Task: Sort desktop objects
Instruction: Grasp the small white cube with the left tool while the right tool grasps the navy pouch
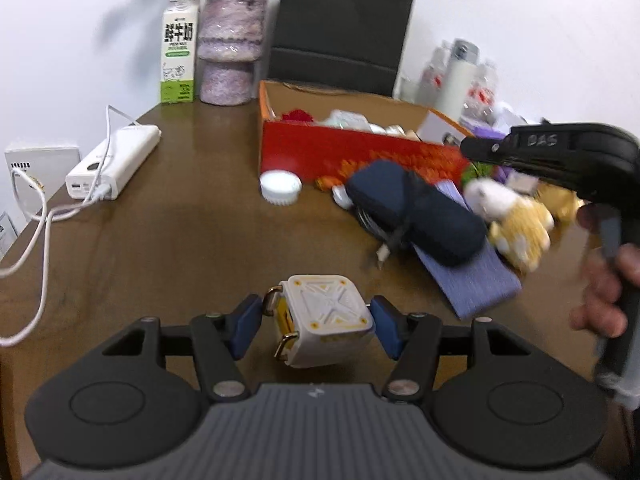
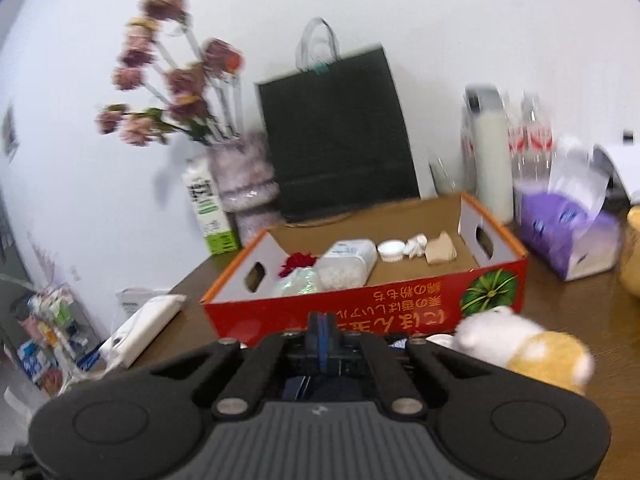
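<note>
In the left wrist view my left gripper (image 1: 316, 322) is shut on a small white square device (image 1: 328, 312) with yellow trim and metal rings, one blue pad against each side. The right gripper (image 1: 466, 147) reaches in from the right, held by a hand, above a white and yellow plush toy (image 1: 508, 216). In its own view the right gripper (image 2: 320, 332) is shut, pads together with nothing between them. The plush toy (image 2: 532, 344) lies just to its right. Ahead stands the red cardboard box (image 2: 360, 308), which holds several small items.
A navy pouch (image 1: 416, 212) lies on a purple cloth (image 1: 476, 284) before the red box (image 1: 320, 148), a white round cap (image 1: 280, 186) beside it. Power bank (image 1: 116, 164), milk carton (image 1: 179, 52), vase (image 1: 230, 48) and black bag (image 1: 344, 24) stand behind. A purple tissue pack (image 2: 568, 232) sits right.
</note>
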A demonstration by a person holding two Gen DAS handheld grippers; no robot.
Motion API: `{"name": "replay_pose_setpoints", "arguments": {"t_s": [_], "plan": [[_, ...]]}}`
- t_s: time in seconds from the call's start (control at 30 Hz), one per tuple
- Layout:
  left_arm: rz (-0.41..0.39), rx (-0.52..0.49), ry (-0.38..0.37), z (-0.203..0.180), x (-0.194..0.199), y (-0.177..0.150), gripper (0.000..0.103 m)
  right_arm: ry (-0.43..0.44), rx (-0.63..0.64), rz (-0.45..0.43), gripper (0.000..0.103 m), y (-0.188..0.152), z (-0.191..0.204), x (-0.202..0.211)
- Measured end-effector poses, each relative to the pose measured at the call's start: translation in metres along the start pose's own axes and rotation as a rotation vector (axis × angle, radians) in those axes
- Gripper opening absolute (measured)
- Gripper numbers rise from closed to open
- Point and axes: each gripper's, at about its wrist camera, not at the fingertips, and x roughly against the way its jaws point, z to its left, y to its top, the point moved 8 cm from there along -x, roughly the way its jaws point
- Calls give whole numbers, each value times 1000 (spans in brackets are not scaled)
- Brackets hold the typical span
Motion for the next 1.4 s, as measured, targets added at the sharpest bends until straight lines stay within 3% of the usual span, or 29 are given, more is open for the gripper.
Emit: {"name": "replay_pose_setpoints", "arguments": {"t_s": [0.1, 0.2, 0.3, 0.4, 0.53, 0.6, 0.63, 0.73, 0.9, 1.07, 1.23, 1.3, 1.4], "plan": [[11, -2, -8, -1, 4, -12, 61, 14, 48, 77, 3, -15, 7, 4], [18, 8, 10, 4, 1, -14, 61, -3, 95, 135, 18, -28, 11, -12], [4, -2, 31, 9, -2, -9, 61, -42, 127, 149, 24, -32, 13, -28], [-2, -21, 27, 9, -6, -7, 62, -77, 167, 159, 38, -35, 14, -43], [-10, -25, 20, 9, -11, -4, 62, -101, 224, 135, 42, -32, 24, -57], [-15, -38, 20, 8, -14, -2, 62, -92, 262, 126, 38, -31, 30, -65], [-15, -42, 22, 7, -16, -1, 62, -107, 282, 130, 18, -32, 31, -70], [-10, -40, 18, 7, -19, 3, 61, -104, 289, 123, 5, -34, 32, -74], [2, -26, 2, 8, -20, 4, 61, -105, 314, 40, 4, -28, 35, -33], [22, -22, -58, 1, -9, -3, 61, -32, 274, 20, 4, -30, 29, 33], [62, -28, -114, -8, 10, -24, 61, 108, 245, 192, 4, -70, 16, 82], [49, -38, -118, -13, 18, -31, 61, 102, 216, 246, 4, -91, 7, 95], [38, -61, -113, -19, 25, -39, 72, 44, 177, 285, 4, -110, -11, 103]]}}
